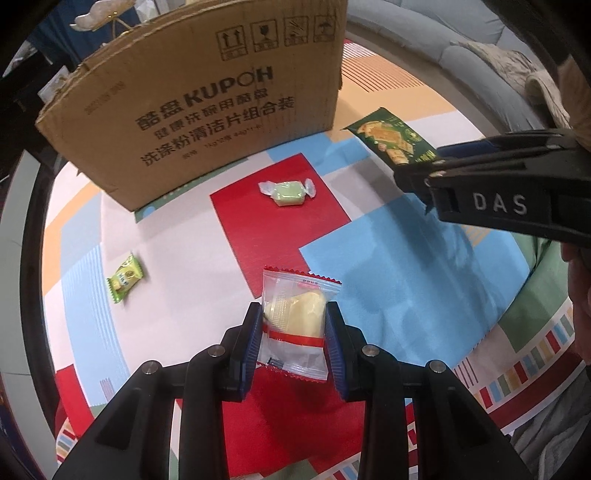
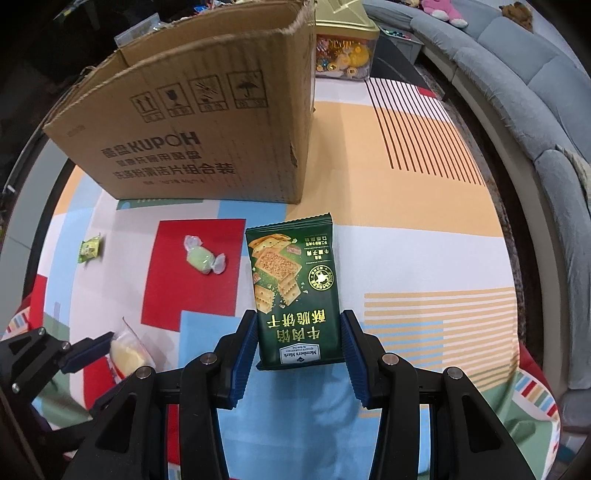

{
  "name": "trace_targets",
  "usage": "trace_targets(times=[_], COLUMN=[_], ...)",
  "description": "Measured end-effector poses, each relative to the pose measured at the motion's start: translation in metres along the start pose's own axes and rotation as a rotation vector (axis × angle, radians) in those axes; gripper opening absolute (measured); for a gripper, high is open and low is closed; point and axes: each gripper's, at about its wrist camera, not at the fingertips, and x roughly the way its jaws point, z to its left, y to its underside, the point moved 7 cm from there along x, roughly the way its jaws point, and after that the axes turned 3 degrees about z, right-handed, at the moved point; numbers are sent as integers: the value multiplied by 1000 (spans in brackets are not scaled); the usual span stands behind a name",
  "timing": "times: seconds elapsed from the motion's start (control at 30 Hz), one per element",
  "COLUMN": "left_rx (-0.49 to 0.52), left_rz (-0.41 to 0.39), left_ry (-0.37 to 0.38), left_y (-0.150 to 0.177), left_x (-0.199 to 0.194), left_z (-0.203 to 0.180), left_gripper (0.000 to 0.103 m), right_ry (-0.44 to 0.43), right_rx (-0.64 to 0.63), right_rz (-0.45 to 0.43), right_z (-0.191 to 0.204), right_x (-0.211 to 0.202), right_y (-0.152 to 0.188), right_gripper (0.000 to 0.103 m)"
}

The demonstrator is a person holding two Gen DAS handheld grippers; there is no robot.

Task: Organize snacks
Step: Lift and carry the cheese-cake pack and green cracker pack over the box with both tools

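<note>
Left wrist view: left tongs (image 1: 293, 334) pinch clear-wrapped yellow pastry packet (image 1: 295, 321). Right tongs (image 2: 299, 349) pinch green cracker packet (image 2: 293, 288) above patterned counter (image 2: 406, 206), near cardboard box (image 2: 207, 147).

A patchwork cloth (image 2: 406, 155) in red, blue, orange and white blocks covers the surface. A grey sofa (image 2: 535, 74) curves along the edge from twelve to three o'clock, with a pink plush toy (image 2: 441, 9) on its back. At twelve o'clock stands a clear tub (image 2: 343, 55) of bright trinkets under a gold lid.
</note>
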Motion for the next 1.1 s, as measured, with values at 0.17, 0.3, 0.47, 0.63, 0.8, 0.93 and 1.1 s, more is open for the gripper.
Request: trace_targets(times=[0.17,0.3,0.47,0.63,0.8,0.93,1.1], left_rx=[-30,-55,-88,-121,-145,-168,-189], left_rz=[-14,-31,-54,-78,-102,-129,-178], left_ry=[-8,-13,-30,-44,-55,-65,-80], left_y=[3,2,4,-4,-7,-12,-22], left_x=[-10,-24,-37,-51,-61,-71,-92], left_z=[7,14,22,31,38,44,51], left_gripper=[33,33,33,33,33,33,33], right_ry=[-1,-6,-5,-5,-8,-13,-22], right_rx=[-9,-14,-20,-27,-33,-39,-38], right_rz=[-18,-31,-51,-74,-100,-125,-160], right_z=[1,7,11,16,21,26,30], right_x=[-11,-19,-31,-42,-54,-65,-80], right_y=[1,-1,-1,-2,-3,-4,-8], right_gripper=[46,46,46,46,46,46,46])
